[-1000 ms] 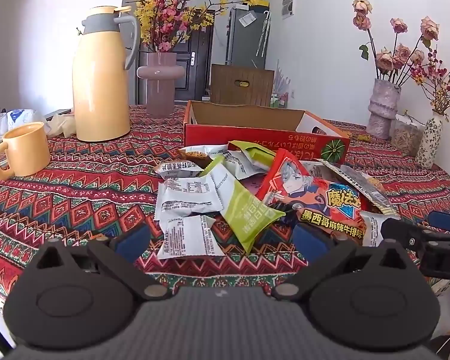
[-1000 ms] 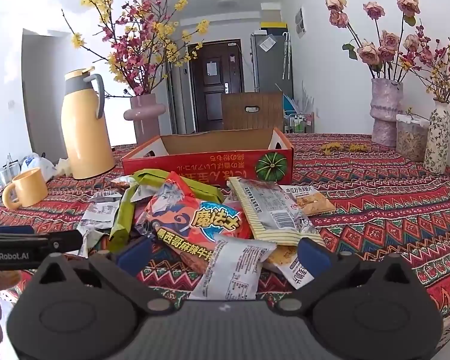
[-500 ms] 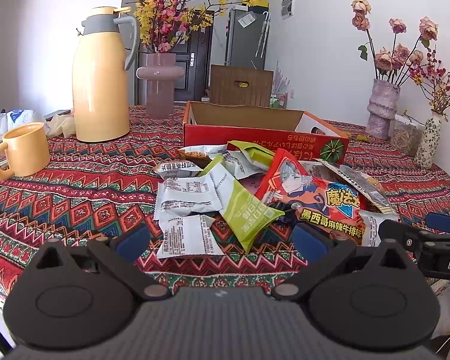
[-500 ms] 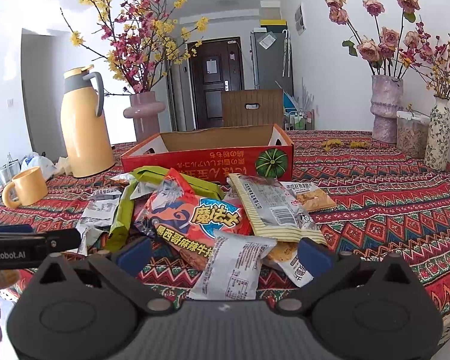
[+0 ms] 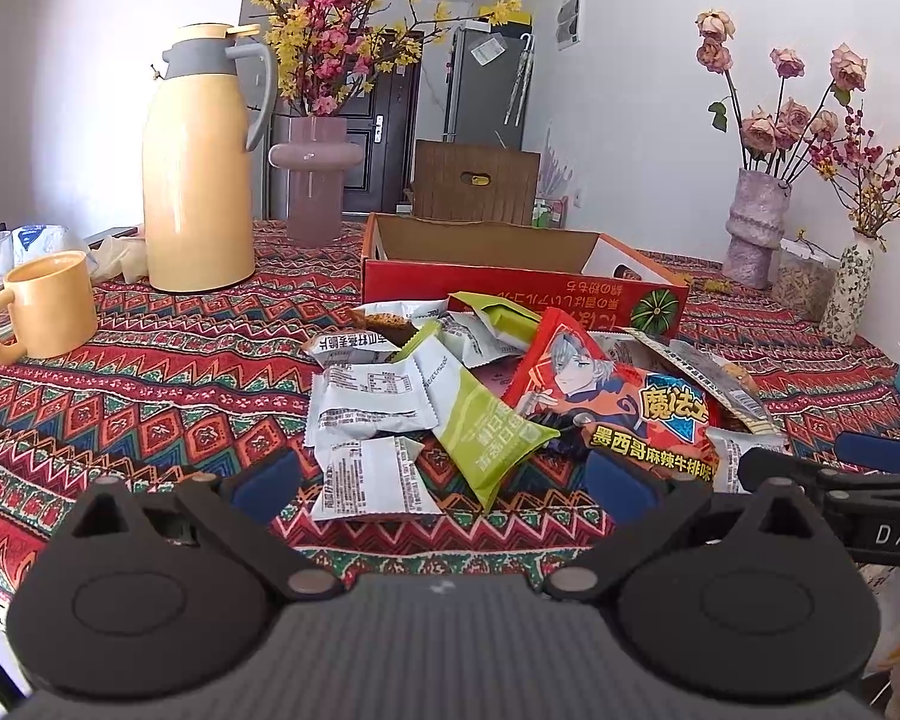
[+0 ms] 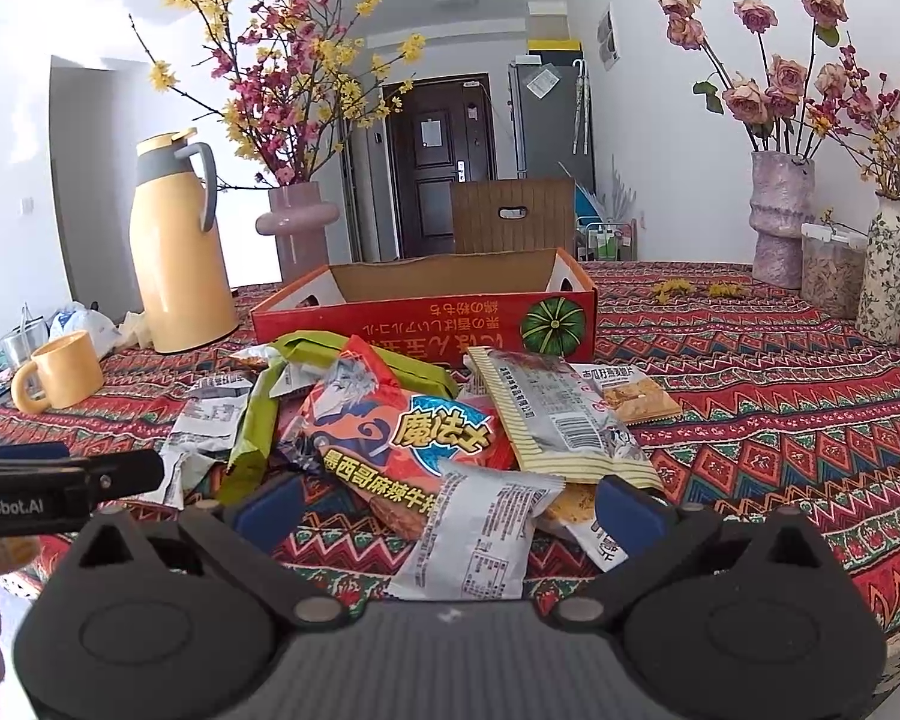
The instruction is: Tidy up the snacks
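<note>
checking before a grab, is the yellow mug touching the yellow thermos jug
Apart. The left wrist view shows patterned tablecloth between the mug and the thermos jug.

Bright, even daylight fills both views, strongest at the upper left, where the white wall (image 6: pixel 18 138) washes out. Shadows on the table (image 5: pixel 150 408) are soft. Fisheye bending curves the edges and dark corners vignette; the centre stays sharp

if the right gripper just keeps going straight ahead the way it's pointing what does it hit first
Most likely the white snack packet lying between the open fingers of the right gripper, at the near edge of the pile. Just behind it sits the red anime packet. Depth is hard to judge through the fisheye.
</note>
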